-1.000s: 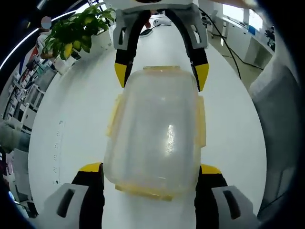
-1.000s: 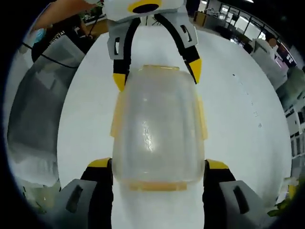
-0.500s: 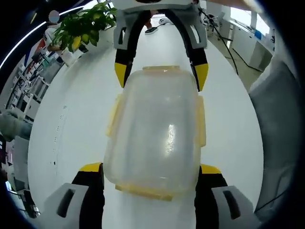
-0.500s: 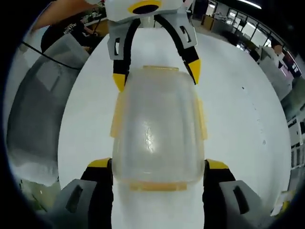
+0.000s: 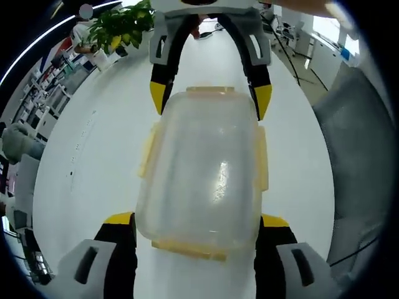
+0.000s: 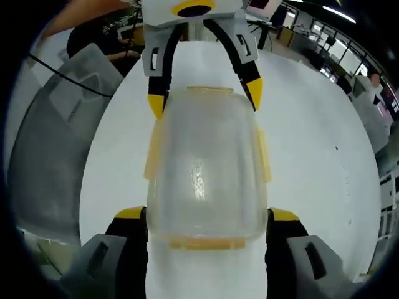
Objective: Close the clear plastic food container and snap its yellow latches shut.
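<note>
Lying lengthwise between the two facing grippers on the white table (image 5: 87, 162), the lidded container (image 5: 202, 177) has its near end inside the open left gripper (image 5: 198, 219), its far end inside the open right gripper (image 6: 207, 215), neither visibly clamping.

Bright, even indoor light; white table (image 5: 93, 187) near blown out. Glare streak on clear container lid (image 5: 219, 180). Strong fisheye bending at edges, background soft around 12 o'clock.
</note>
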